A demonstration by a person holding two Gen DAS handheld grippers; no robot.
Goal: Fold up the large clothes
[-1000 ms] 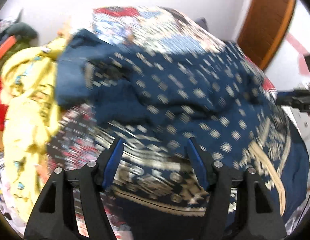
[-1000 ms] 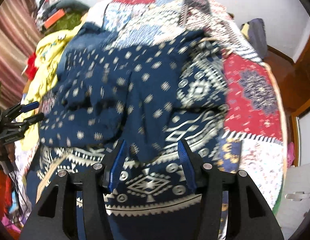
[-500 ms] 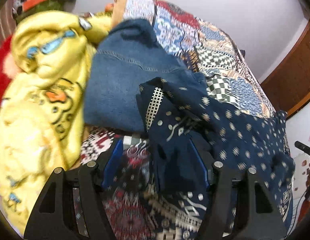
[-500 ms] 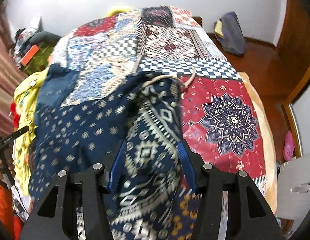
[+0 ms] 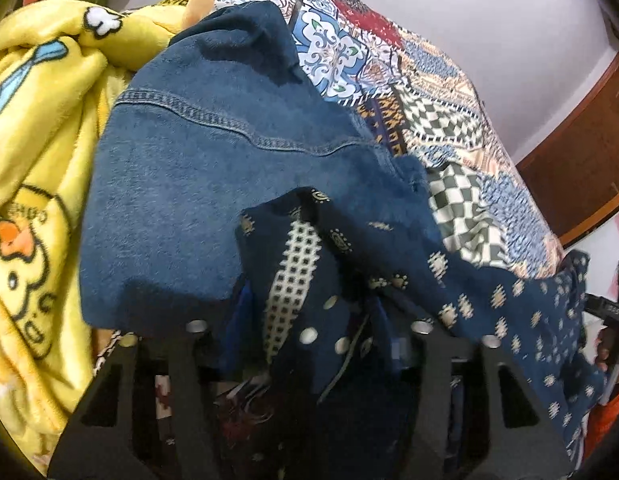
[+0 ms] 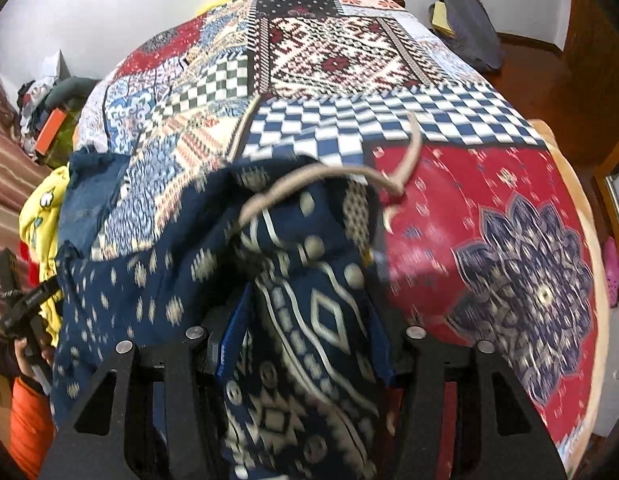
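A large navy garment with cream patterns [image 5: 489, 300] lies on the patchwork bed. In the left wrist view its corner with a checked band [image 5: 293, 264] sits bunched between the fingers of my left gripper [image 5: 313, 312], whose jaws stand apart around the cloth. In the right wrist view the other end [image 6: 309, 280], with a beige drawstring [image 6: 329, 176], is bunched between the fingers of my right gripper [image 6: 309, 320], also wide apart. The cloth hides both sets of fingertips. The garment spans between the two grippers.
A blue denim garment [image 5: 213, 152] lies just beyond the left gripper, with a yellow cartoon blanket [image 5: 33, 160] to its left. The patchwork bedspread [image 6: 489, 208] stretches ahead of the right gripper. A dark bag [image 6: 469, 36] lies on the floor beyond the bed.
Both grippers have swung out from the garment's middle to its two ends and moved in close. Cloth now lies bunched between the fingers of each. The jaws look as wide as before.
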